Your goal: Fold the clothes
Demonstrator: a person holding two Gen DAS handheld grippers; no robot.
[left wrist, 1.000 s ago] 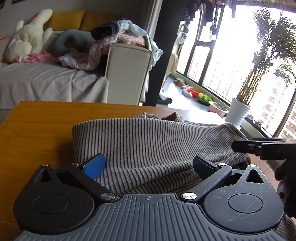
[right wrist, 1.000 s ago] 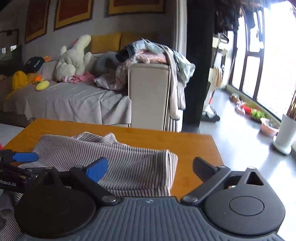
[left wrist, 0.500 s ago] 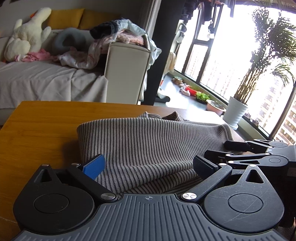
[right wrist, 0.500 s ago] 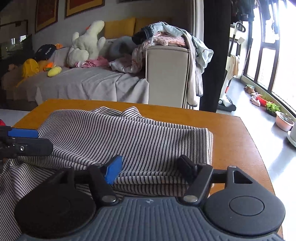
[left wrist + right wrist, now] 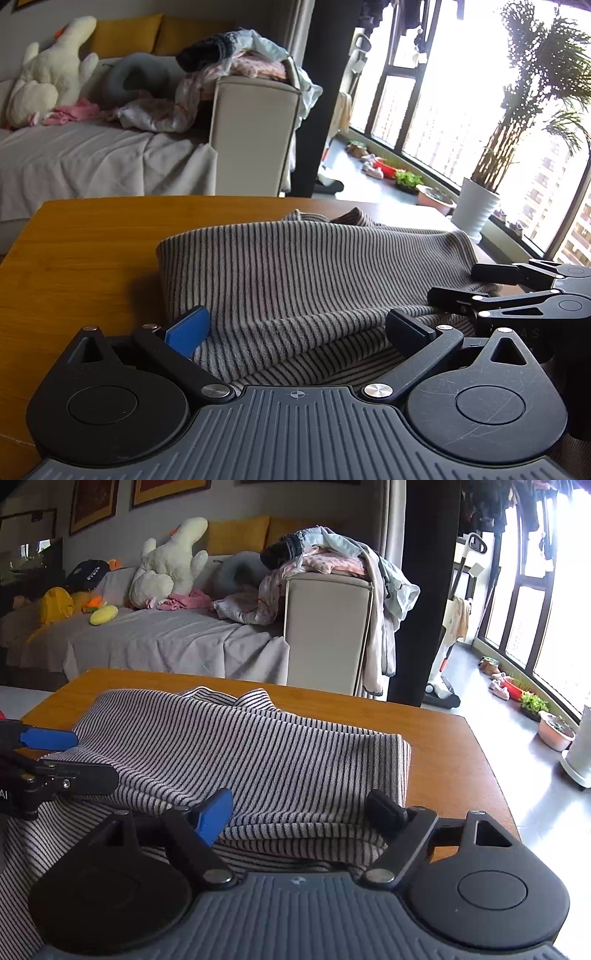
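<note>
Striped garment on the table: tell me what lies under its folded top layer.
Under the folded top layer of the striped garment more of the same striped fabric shows along the near edge, resting on the wooden table. Anything between the layers is covered.

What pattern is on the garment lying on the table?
Narrow dark stripes on light grey knit; the garment shows best in the right wrist view.

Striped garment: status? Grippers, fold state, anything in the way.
Left gripper open, right gripper open, both at the near edge. Striped garment folded over on the wooden table, nothing gripped. No obstruction on the cloth.
</note>
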